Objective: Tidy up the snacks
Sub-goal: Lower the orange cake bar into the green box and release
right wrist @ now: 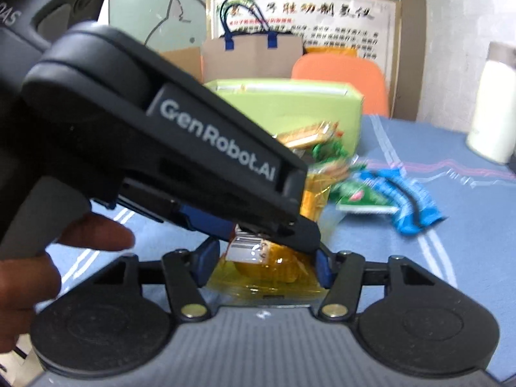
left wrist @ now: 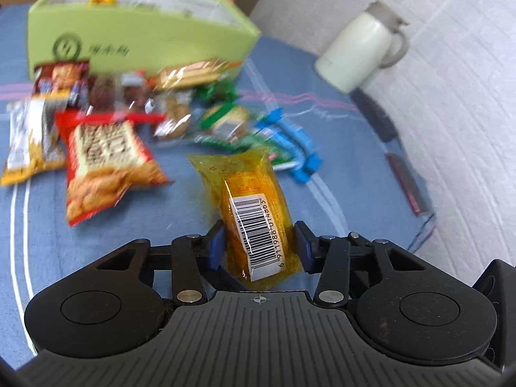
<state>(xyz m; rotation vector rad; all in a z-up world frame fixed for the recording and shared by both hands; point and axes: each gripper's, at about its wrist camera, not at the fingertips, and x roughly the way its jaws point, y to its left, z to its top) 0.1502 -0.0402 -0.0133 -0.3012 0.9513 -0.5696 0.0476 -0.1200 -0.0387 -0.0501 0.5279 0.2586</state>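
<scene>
A yellow snack packet [left wrist: 254, 213] with a barcode label stands up between the blue pads of my left gripper [left wrist: 259, 245], which is shut on it above the blue cloth. In the right wrist view the same packet [right wrist: 277, 266] also lies between the pads of my right gripper [right wrist: 262, 262], whose jaws are close against it; the left gripper body [right wrist: 180, 148] crosses in front. A green box [left wrist: 142, 38] with a snack inside stands at the back. Several loose snack packets [left wrist: 106, 151] lie in front of it.
A white jug [left wrist: 361, 51] stands at the right by the wall. Blue wrappers [left wrist: 290, 142] lie right of the pile. Two dark flat items [left wrist: 406, 180] lie at the table's right edge. An orange chair [right wrist: 342, 80] and a paper bag [right wrist: 251, 58] are behind the table.
</scene>
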